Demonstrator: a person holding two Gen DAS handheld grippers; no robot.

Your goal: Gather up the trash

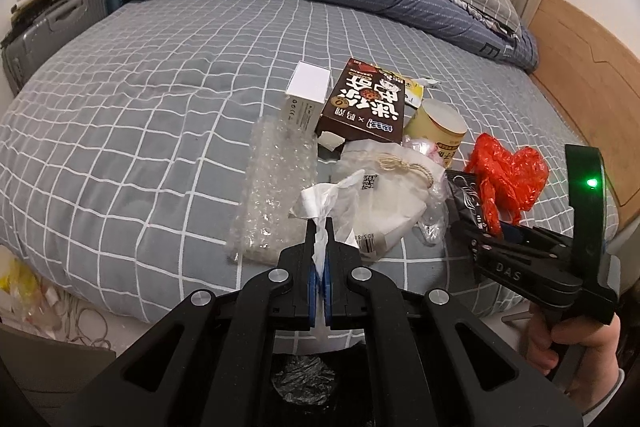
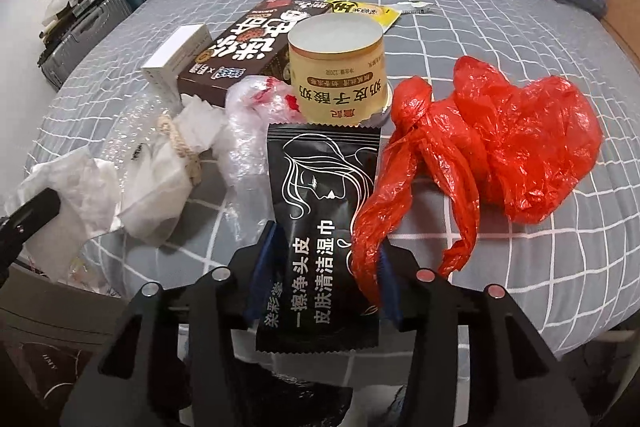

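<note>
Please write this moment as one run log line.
left gripper: shut on white tissue | right gripper: open around black wipe packet | red bag: on bed

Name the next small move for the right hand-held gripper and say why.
Probably close the right hand-held gripper: the black wet-wipe sachet and a tail of the crumpled red plastic bag lie between its parted jaws, seemingly ungripped.

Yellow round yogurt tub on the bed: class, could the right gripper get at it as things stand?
Probably not directly: the yellow round yogurt tub stands beyond the black wet-wipe packet lying between the right gripper jaws.
</note>
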